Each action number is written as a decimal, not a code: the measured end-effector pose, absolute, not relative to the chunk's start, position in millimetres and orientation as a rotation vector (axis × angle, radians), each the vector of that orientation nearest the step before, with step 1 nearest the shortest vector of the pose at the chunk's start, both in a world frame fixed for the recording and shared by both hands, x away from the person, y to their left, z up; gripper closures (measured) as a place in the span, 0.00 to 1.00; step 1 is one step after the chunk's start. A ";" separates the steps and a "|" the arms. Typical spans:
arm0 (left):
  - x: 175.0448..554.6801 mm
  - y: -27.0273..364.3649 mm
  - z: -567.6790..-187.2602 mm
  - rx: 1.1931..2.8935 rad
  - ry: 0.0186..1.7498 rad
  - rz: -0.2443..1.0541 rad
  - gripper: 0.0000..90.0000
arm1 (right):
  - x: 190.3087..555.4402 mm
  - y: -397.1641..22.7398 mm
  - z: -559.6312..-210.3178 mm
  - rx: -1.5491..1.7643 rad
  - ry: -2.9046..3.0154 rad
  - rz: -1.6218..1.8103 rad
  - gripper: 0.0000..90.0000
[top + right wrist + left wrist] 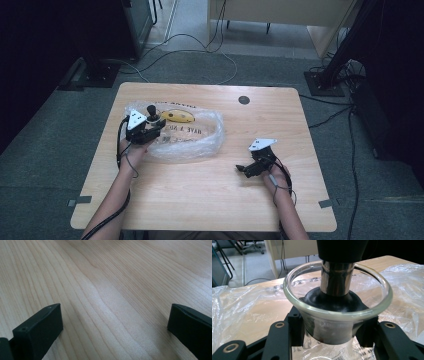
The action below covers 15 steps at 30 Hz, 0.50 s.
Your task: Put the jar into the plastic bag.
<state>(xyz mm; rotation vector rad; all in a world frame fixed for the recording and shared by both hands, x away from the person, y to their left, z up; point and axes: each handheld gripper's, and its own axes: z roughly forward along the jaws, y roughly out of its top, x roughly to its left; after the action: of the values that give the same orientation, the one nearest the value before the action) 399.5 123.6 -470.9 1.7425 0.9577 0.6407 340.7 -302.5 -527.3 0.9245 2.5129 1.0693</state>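
A clear glass vessel (337, 315) with a flared rim carries a black stopper (334, 302) and a metal stem (336, 280) under a black top. My left gripper (333, 327) is shut on its neck, one jaw on each side. In the high view the left gripper (145, 129) holds this vessel (151, 112) upright over the left part of a crumpled clear plastic bag (192, 142). A yellow object (177, 116) lies in the bag beside it. My right gripper (244, 169) hovers low over bare wood right of the bag, and it (115, 322) stands open with nothing between its jaws.
The wooden table (210, 200) has a small dark round disc (244, 100) near its far edge. Cables run across the grey floor (190, 55) beyond the table. Dark stands rise at the far left and far right.
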 end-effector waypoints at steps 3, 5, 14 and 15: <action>399.5 123.6 -470.5 1.743 0.957 0.634 0.55 | 340.7 -302.5 -527.3 0.924 2.513 1.069 0.00; 399.4 123.8 -470.1 1.744 0.956 0.630 0.54 | 340.7 -302.5 -527.3 0.924 2.513 1.069 0.00; 398.7 125.1 -467.2 1.757 0.962 0.613 0.44 | 340.6 -302.5 -527.3 0.924 2.513 1.069 0.00; 398.8 125.5 -467.0 1.755 0.964 0.608 0.43 | 340.6 -302.5 -527.3 0.924 2.513 1.069 0.00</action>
<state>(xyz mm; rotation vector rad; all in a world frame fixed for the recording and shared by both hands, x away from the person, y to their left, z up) 398.8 125.5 -467.0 1.7550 0.9637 0.6078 340.6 -302.5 -527.3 0.9241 2.5131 1.0691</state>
